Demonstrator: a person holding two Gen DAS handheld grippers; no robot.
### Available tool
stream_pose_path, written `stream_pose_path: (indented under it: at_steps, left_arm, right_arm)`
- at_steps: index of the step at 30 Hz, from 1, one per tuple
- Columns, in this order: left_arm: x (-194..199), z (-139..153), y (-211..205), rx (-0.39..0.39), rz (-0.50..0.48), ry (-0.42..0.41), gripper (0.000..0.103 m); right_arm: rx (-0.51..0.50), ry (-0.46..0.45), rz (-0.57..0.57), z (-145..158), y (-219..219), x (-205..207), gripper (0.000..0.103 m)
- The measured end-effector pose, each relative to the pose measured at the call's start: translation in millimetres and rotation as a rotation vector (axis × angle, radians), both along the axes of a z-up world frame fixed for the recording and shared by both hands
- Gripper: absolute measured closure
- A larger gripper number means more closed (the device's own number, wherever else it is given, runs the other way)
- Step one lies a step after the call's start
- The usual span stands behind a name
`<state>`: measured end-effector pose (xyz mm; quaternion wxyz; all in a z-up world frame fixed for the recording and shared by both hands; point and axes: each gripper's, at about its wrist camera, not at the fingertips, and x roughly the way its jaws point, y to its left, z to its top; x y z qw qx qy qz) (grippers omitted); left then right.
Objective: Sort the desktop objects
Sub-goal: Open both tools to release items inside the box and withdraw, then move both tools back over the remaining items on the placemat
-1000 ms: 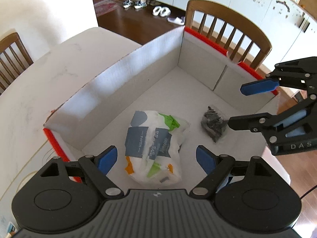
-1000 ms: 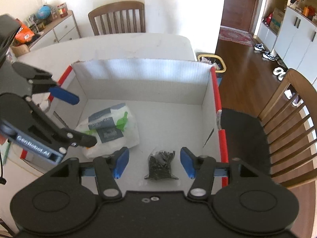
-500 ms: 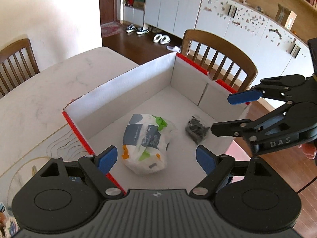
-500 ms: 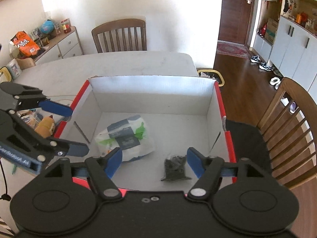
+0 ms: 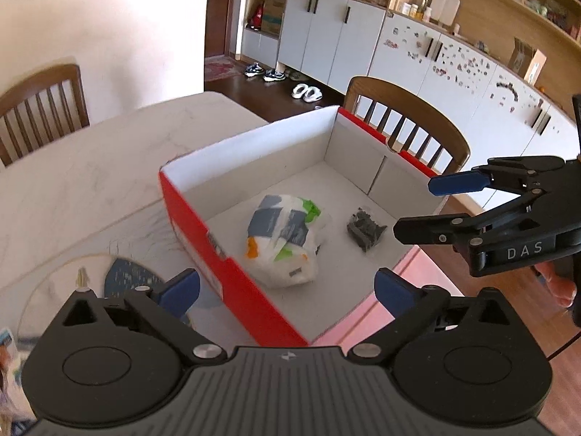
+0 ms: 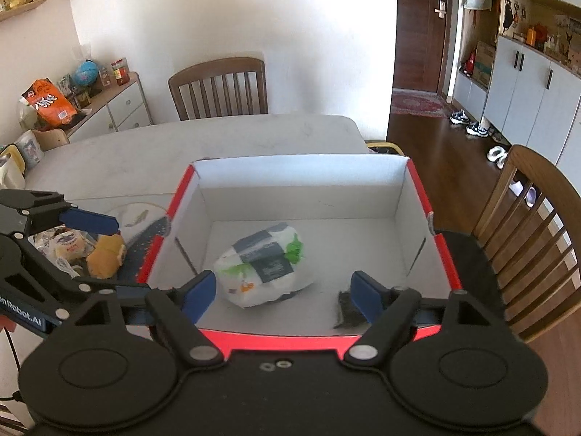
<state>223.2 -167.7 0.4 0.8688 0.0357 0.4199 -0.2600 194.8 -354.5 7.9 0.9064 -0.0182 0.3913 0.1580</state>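
A red cardboard box with a white inside stands on the table. In it lie a white tissue pack and a small bag of dark bits. My left gripper is open and empty, above the box's near left wall; it also shows in the right wrist view. My right gripper is open and empty, above the box's near edge; it also shows in the left wrist view.
Left of the box lie a round placemat, a yellow plush toy and snack packets. Wooden chairs stand around the pale table. A sideboard with clutter stands at the wall.
Both grippers have pulled back and up from inside the box, still open and empty. The tissue pack and dark bag stay in the box.
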Motion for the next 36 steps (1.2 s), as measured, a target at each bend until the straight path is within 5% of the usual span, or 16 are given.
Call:
stream_pose_path:
  at_steps: [25, 36]
  left_arm:
    - [-55, 20, 139, -0.052, 0.111, -0.072, 0.0]
    - [-63, 13, 204, -0.033, 0.24, -0.089, 0.0]
  right_arm:
    - [0.028, -0.064, -0.009, 17, 121, -37, 0.02]
    - [0.025, -0.061, 0.038, 9, 170, -39, 0.02]
